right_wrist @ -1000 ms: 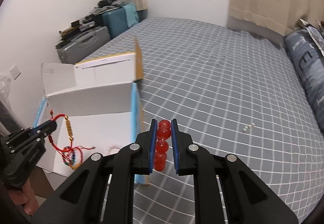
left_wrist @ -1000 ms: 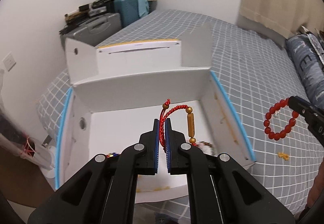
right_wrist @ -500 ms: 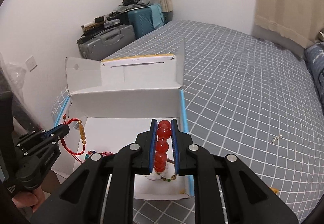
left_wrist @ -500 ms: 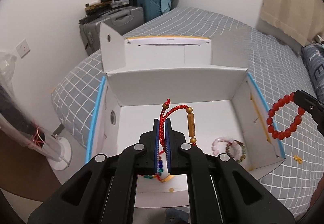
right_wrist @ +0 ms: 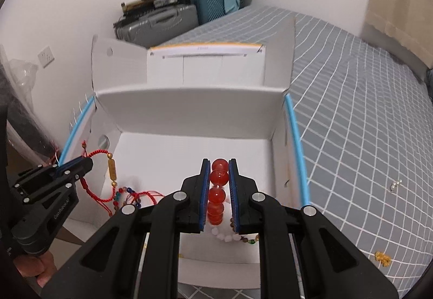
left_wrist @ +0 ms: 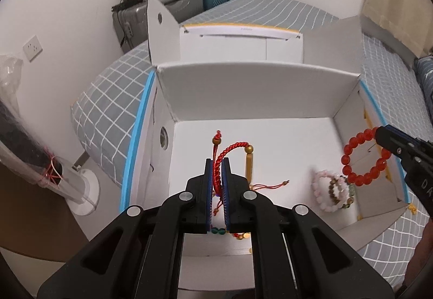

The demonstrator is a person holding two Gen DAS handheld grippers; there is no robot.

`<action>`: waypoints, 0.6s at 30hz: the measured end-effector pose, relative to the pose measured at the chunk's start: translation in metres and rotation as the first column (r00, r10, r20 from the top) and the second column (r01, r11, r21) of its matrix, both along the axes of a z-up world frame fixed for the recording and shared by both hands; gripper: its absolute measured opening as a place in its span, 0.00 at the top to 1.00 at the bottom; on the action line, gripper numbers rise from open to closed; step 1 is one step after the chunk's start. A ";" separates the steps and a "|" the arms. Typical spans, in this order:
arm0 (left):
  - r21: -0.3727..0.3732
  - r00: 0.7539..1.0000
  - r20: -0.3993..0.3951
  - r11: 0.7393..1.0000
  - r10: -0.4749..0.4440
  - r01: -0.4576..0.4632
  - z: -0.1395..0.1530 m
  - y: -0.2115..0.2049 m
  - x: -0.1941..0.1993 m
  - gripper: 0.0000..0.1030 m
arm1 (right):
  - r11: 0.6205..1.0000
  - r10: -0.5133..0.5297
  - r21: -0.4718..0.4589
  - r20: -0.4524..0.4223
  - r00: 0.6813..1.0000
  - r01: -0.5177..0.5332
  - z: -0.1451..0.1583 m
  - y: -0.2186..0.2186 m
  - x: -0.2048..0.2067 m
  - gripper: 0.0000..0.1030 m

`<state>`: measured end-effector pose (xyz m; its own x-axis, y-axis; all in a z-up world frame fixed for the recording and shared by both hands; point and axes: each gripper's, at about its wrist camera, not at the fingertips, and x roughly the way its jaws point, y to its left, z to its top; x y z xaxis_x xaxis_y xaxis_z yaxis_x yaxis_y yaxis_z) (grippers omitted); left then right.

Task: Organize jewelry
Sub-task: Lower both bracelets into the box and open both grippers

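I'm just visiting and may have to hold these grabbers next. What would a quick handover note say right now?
Left gripper: shut on the red cord bracelet, over the white box.
Right gripper: shut on the red bead bracelet, also over the box.
Done: pink bracelet and brown-green bracelet lie inside.
Left: release both, then gather the small yellow piece and tiny silver piece off the bed.
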<state>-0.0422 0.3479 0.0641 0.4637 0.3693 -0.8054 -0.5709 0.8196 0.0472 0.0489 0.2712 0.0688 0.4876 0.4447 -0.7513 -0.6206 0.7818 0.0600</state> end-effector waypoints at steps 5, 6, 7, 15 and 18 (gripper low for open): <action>-0.010 1.000 -0.022 1.000 0.005 -0.005 -0.012 0.006 0.001 0.93 | 0.999 0.011 -0.041 -0.019 1.000 -0.012 -0.016 0.010 0.003 0.87; -0.013 1.000 -0.026 1.000 0.006 -0.006 -0.013 0.007 0.002 0.93 | 0.999 0.013 -0.050 -0.025 1.000 -0.014 -0.020 0.011 0.004 0.87; -0.017 1.000 -0.030 1.000 0.006 -0.007 -0.015 0.008 0.003 0.93 | 0.998 0.013 -0.055 -0.033 0.999 -0.015 -0.023 0.012 0.005 0.87; -0.033 0.998 -0.054 0.999 0.016 -0.018 -0.026 0.016 0.001 0.86 | 0.996 0.008 -0.087 -0.060 0.998 -0.013 -0.037 0.016 0.011 0.87; -0.033 0.999 -0.047 0.999 0.020 -0.022 -0.025 0.017 0.000 0.70 | 0.997 0.006 -0.083 -0.056 0.998 -0.011 -0.036 0.015 0.012 0.87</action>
